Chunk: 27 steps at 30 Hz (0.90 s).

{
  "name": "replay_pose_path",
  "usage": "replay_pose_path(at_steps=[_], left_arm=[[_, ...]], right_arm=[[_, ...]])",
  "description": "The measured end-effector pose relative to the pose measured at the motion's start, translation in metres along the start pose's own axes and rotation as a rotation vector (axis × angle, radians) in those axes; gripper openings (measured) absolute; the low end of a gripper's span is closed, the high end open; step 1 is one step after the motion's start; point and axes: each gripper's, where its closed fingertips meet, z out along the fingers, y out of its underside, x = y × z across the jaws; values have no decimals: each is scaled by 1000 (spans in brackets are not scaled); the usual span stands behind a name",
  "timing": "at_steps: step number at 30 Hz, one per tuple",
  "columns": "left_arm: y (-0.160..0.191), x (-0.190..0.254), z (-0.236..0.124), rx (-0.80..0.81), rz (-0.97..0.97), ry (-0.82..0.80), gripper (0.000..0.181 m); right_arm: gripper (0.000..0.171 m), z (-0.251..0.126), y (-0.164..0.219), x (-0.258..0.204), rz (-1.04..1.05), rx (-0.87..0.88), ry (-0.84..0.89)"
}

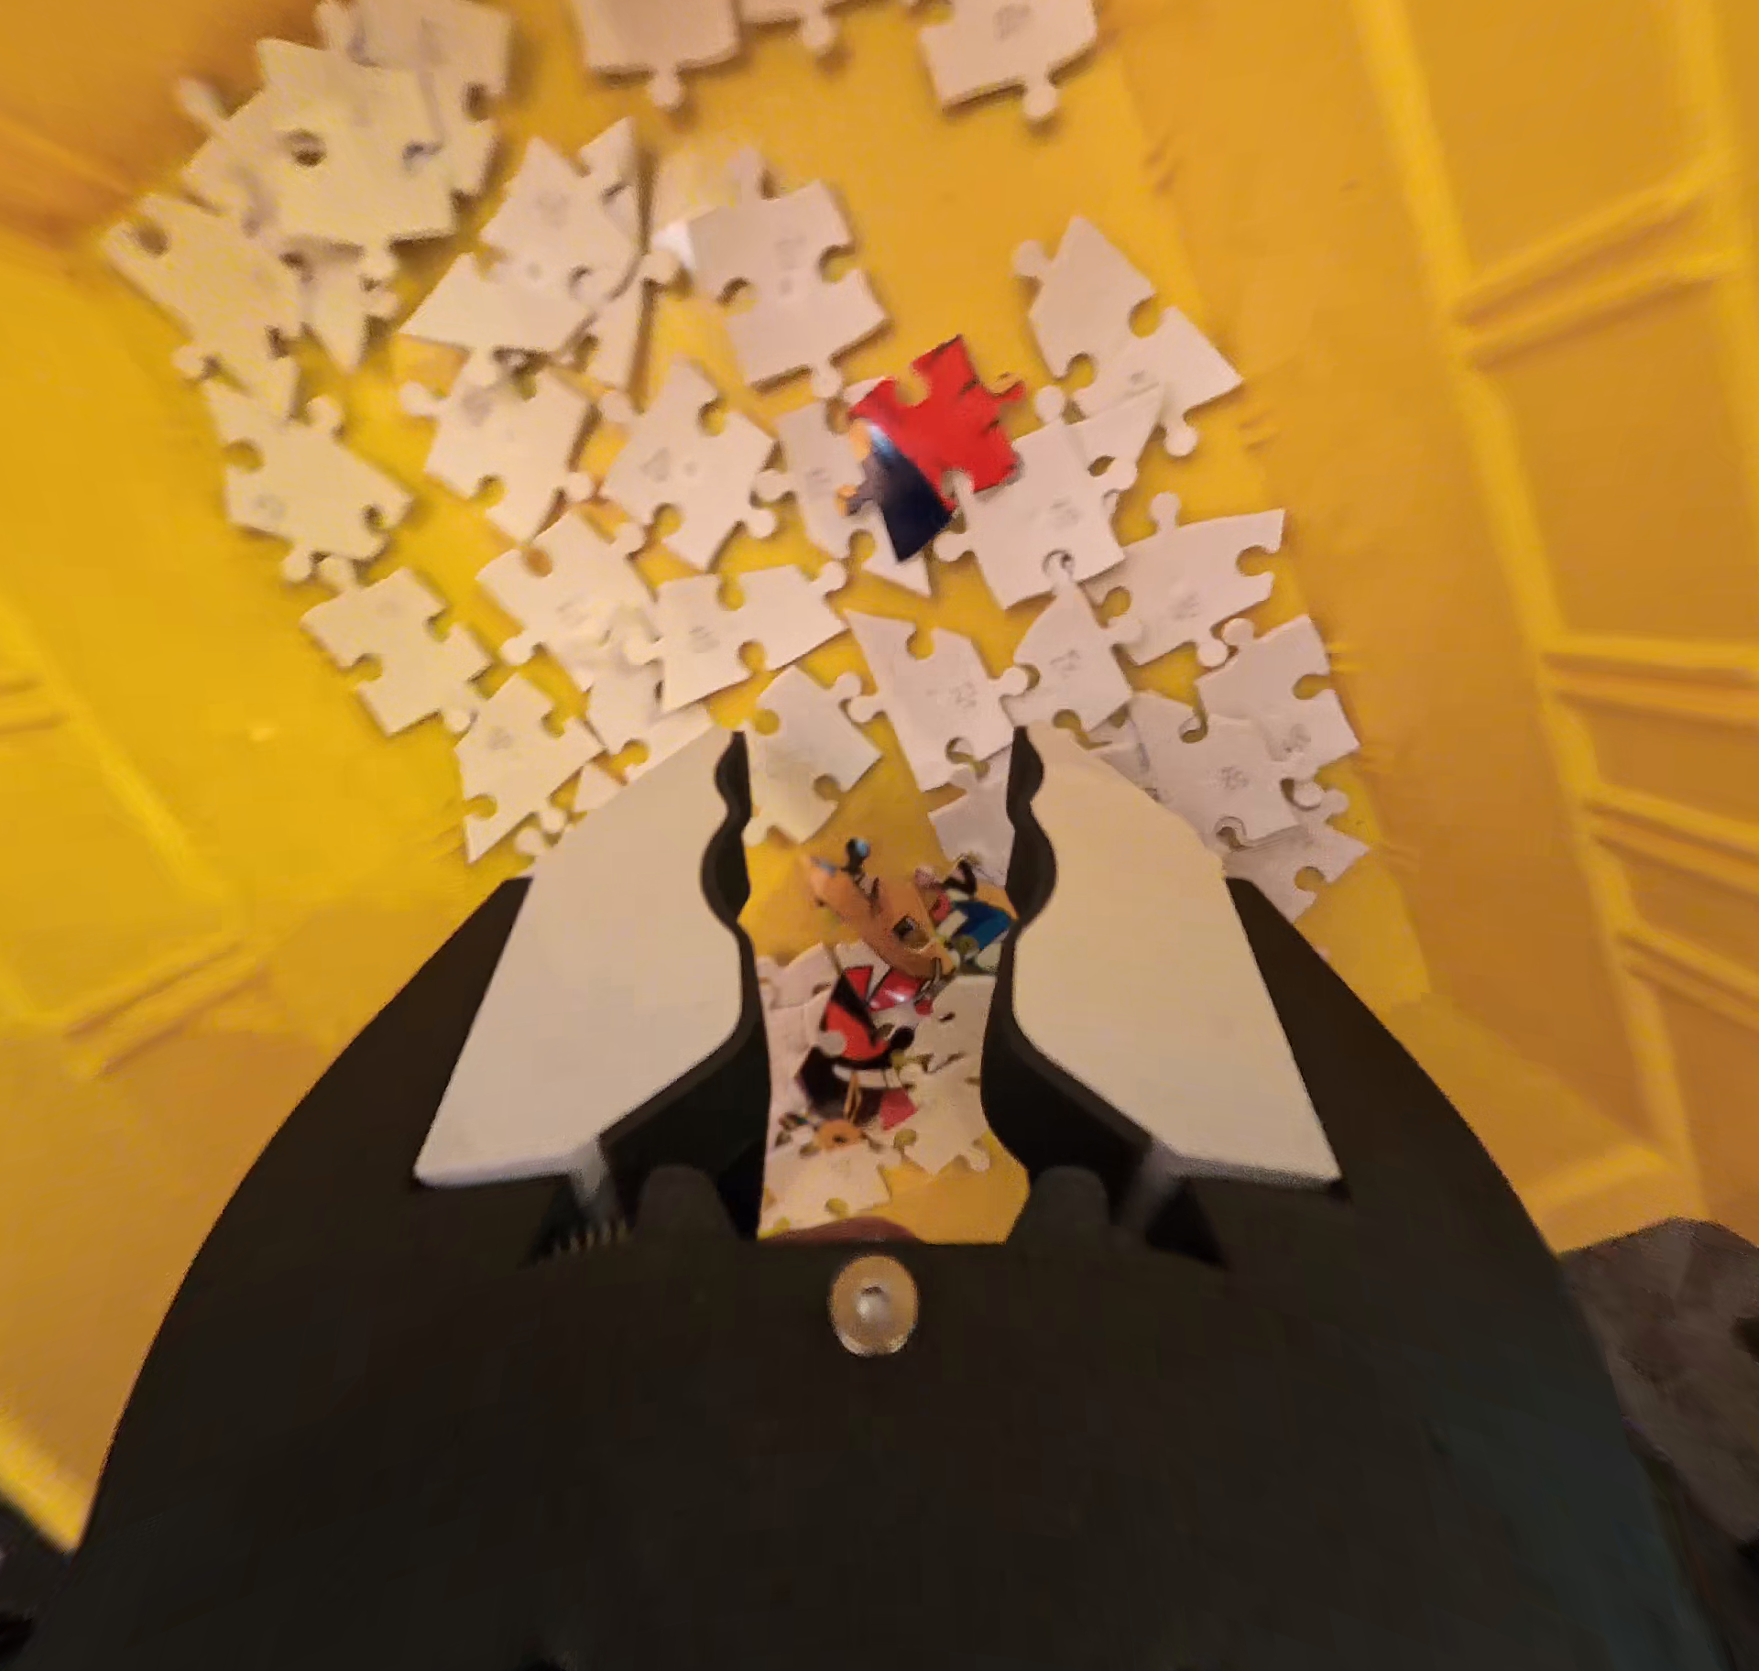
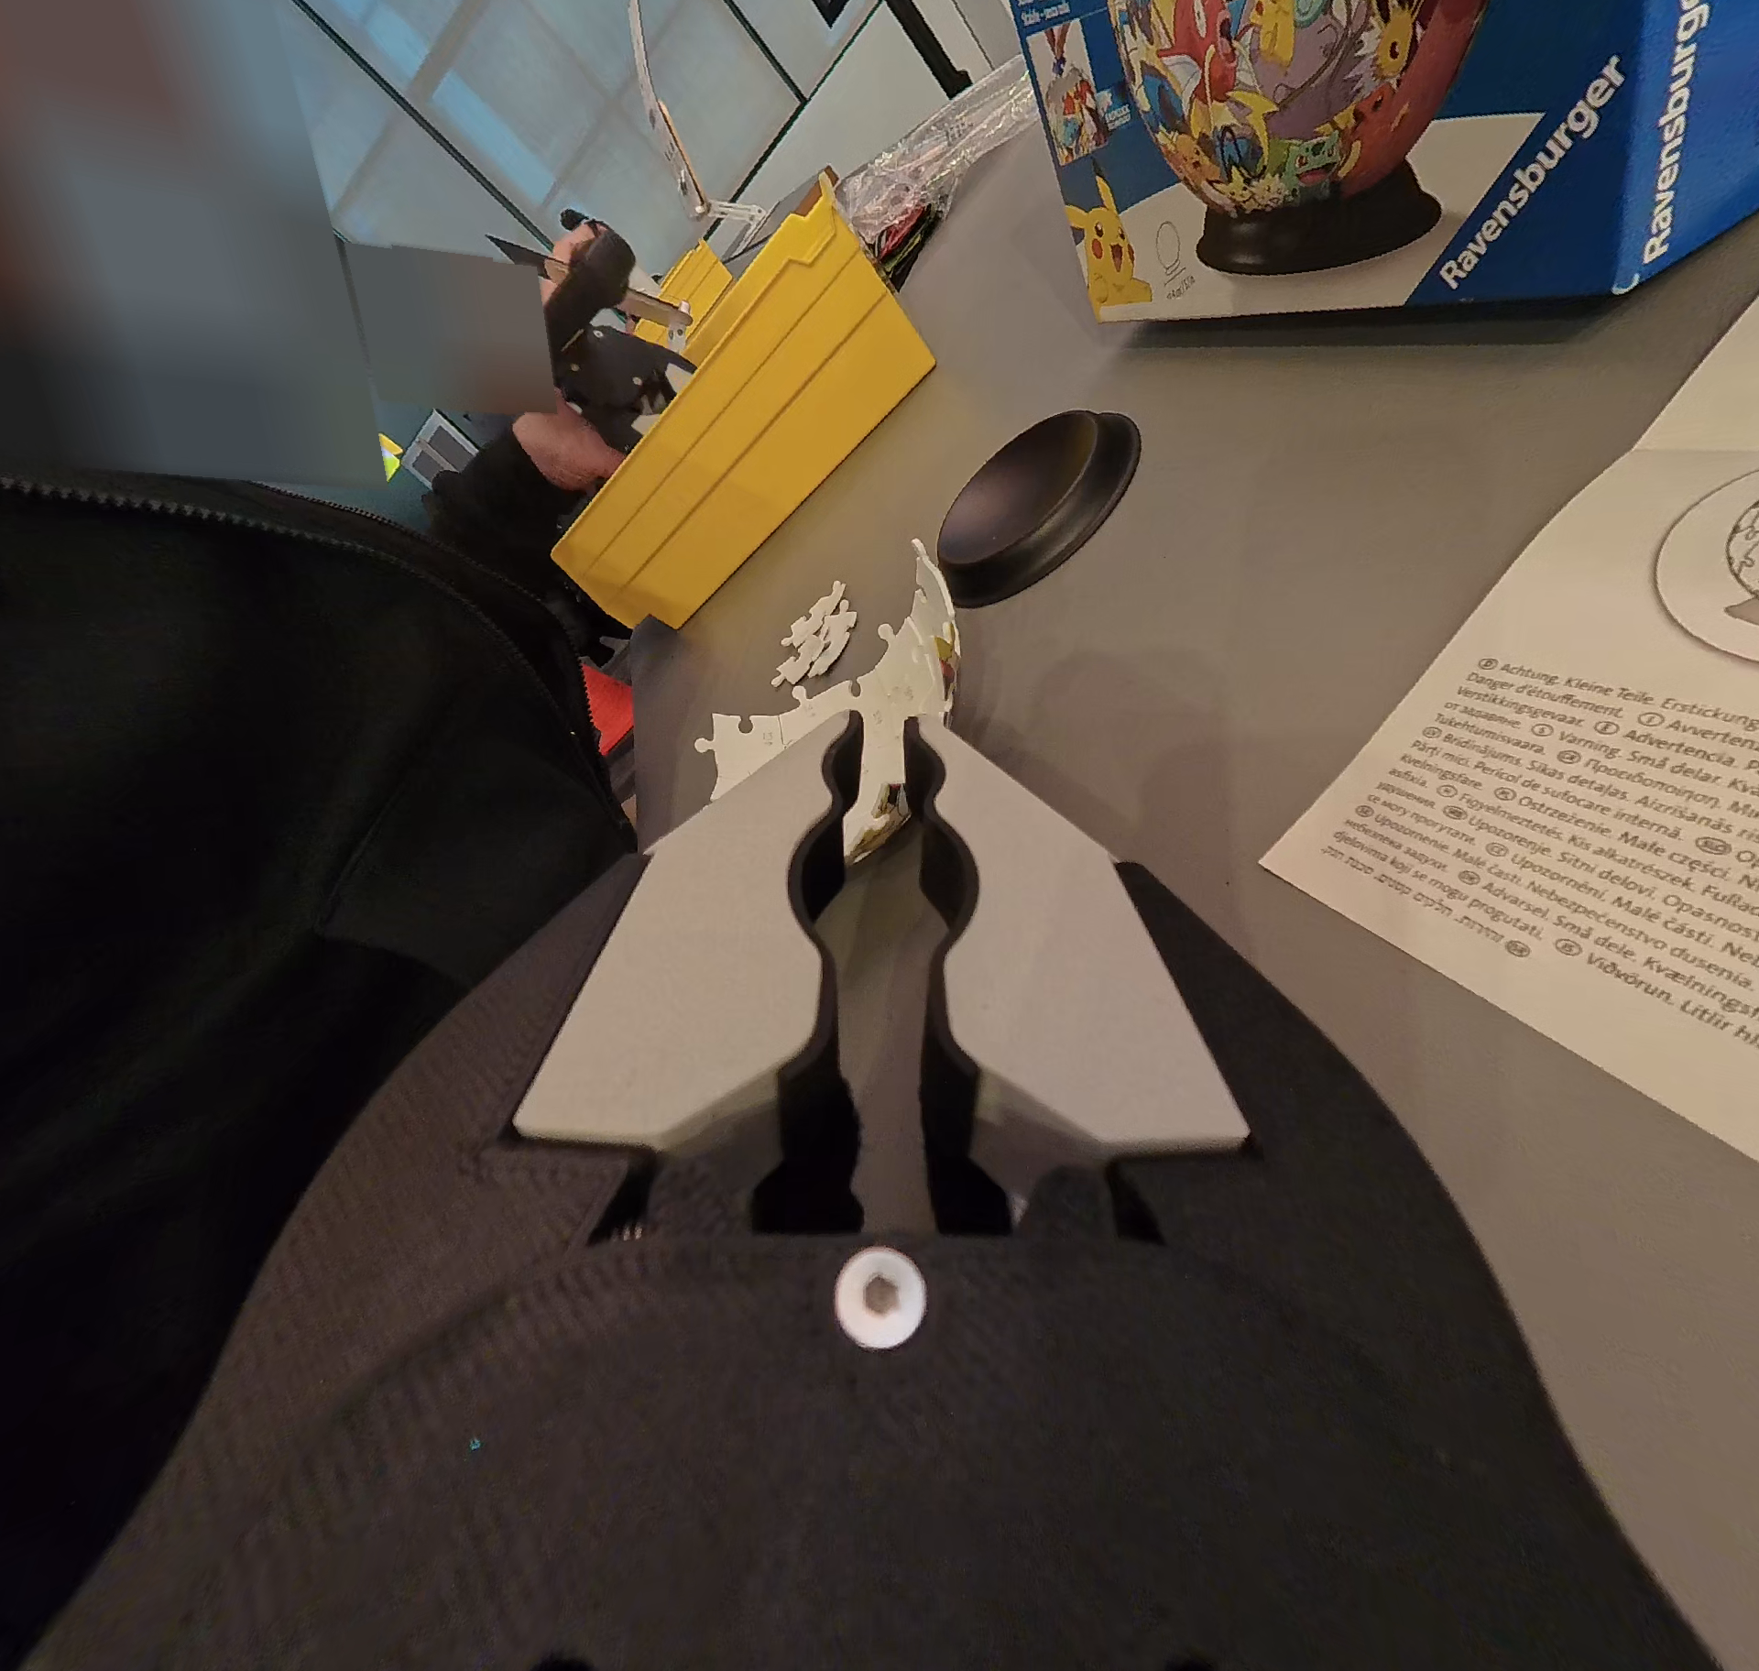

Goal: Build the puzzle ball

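Over the yellow bin (image 1: 1333,388), L gripper (image 1: 880,750) hangs w/ jaws spread, nothing between them, above a scatter of white face-down puzzle pieces (image 1: 685,474) and one red/navy piece (image 1: 938,445) face-up. On the grey table (image 2: 1237,673) to the right, R gripper (image 2: 883,729) has jaws nearly together, pinching the rim of the partly built puzzle ball (image 2: 914,664), w/ black stand (image 2: 1037,507), box (image 2: 1380,102) and instruction sheet (image 2: 1571,769) beyond.
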Motion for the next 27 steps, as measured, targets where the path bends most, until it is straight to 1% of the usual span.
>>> replay_pose_path(at_steps=[2, 5, 15, 19, 21, 24, 27], left_arm=[[0, -5, -6, 23, -31, -10, 51], [9, -8, -5, -27, -9, -47, 49], [15, -9, 3, -57, -22, -32, 44], [7, -5, 6, -45, 24, 3, 41], [3, -2, 7, -37, 67, 22, 36], [-4, 0, 2, -19, 91, 14, 40], [-9, 8, 0, 1, 99, 39, 36]], right_arm=[[7, 0, 0, 0, 1, 0, -2], [7, 0, 0, 0, 1, 1, -2], [7, 0, 0, 0, 2, 2, -3], [7, 0, -1, 0, 2, 3, -3], [7, 0, 0, 0, 1, 2, -3], [7, 0, -1, 0, 2, 3, -3], [7, -1, -1, 0, 4, 5, -4]])
